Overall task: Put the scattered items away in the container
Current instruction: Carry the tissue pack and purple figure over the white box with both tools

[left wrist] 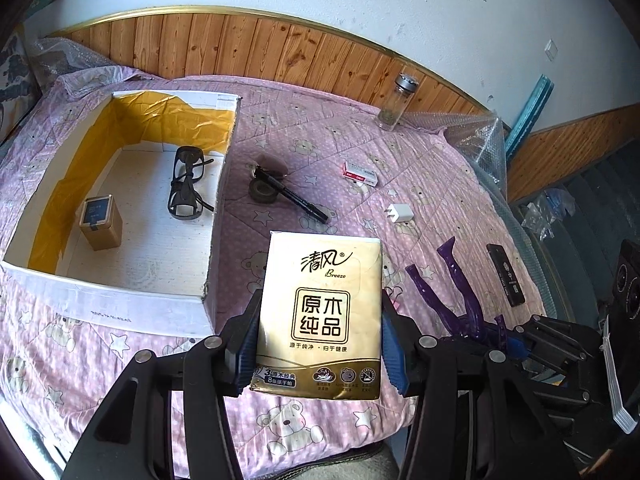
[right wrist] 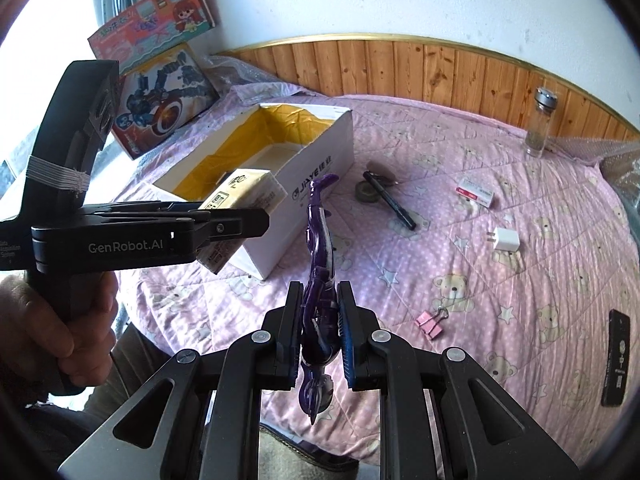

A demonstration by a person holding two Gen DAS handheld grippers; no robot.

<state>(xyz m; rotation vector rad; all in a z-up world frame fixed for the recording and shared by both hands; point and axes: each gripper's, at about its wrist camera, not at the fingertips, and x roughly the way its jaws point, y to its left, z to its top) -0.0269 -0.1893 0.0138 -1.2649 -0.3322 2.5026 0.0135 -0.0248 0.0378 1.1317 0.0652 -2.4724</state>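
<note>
**A:** Risks from here?

**B:** Left gripper (left wrist: 318, 304): clamped on tissue pack (left wrist: 324, 264), just short of the box (left wrist: 120, 304) at ten o'clock. Being soft, might squirm loose or catch the near wall. Right gripper (right wrist: 320, 296): pinched on purple figure (right wrist: 320, 216), low on the body. Might pivot and snag the rim.

**A:** Count?

**B:** Inside the box: one pair of glasses (left wrist: 186, 184), one small tin (left wrist: 101, 222). Loose on the quilt, twelve to three o'clock: one marker (left wrist: 296, 196), one tape roll (left wrist: 262, 191), one carton (left wrist: 360, 172), one charger (left wrist: 400, 213), one binder clip (right wrist: 432, 322), one black remote (left wrist: 506, 274), one bottle (left wrist: 398, 100).
</note>
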